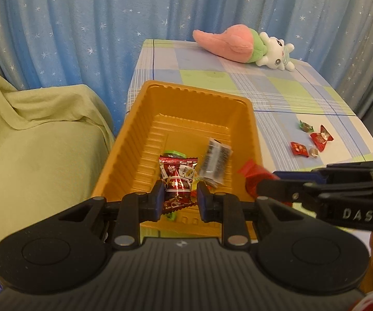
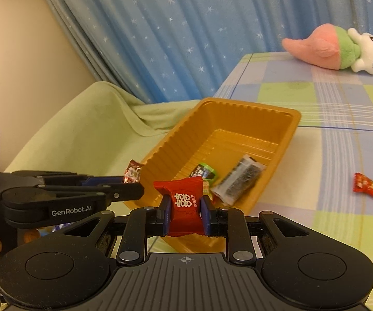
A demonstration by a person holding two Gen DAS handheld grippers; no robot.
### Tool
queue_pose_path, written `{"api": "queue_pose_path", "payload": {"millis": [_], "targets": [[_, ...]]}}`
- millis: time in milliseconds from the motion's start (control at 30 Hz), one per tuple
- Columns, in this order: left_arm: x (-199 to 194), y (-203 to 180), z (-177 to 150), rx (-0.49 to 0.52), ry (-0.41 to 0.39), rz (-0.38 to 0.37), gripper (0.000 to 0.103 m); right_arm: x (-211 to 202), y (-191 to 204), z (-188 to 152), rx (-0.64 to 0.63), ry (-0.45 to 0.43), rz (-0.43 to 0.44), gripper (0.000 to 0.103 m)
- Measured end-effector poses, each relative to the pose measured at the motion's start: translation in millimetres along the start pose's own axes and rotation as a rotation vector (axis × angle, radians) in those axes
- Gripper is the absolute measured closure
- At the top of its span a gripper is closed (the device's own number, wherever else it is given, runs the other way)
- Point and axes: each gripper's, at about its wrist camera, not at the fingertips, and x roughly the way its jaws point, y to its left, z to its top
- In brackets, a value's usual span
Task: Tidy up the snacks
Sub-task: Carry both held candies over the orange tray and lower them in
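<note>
Left wrist view looks down into the orange plastic tray (image 1: 134,134), which sits at the near-left corner of the table with the pastel checked cloth (image 1: 277,90). The left gripper (image 1: 180,197) is pinched on a dark red snack packet (image 1: 177,184), held just over the tray's near end. On the tray floor lie a blurred silver-and-black packet (image 1: 216,163) and a green-edged wrapper (image 1: 173,153). From the right wrist view, the right gripper (image 2: 185,208) is clamped on a bright red candy packet with white characters (image 2: 185,204), poised above the tray's near rim (image 2: 238,202). The left gripper comes in from the side there, its packet sticking out past the fingertips. Still loose on the cloth, well to the right of the tray, are a few small wrapped candies (image 1: 313,140), mostly red, one green. At the far edge of the table a pink and green plush toy with a white face (image 1: 246,48) lies on its side, in front of a blue curtain with white stars (image 1: 82,26). A pale green draped cover (image 1: 30,142) sits left of the table.
</note>
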Motion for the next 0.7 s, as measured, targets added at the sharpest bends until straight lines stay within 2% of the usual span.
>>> {"api": "queue_pose_path", "payload": {"millis": [333,600,700], "targets": [[20.2,20.0,4.5,-0.007,0.024,-0.023,0.079,42.2,3.7,1.6,-0.020,0.032,-0.069,0.078],[29.6,28.6,5.9,-0.011,0.037,-0.033,0.079,57.6,2.6,-0.2,-0.037,0.037,-0.088,0.078],[32.7,32.0,6.6,-0.014,0.043,-0.033,0.079,64.6,2.9,-1.0,-0.031,0.066,-0.093,0.078]]}}
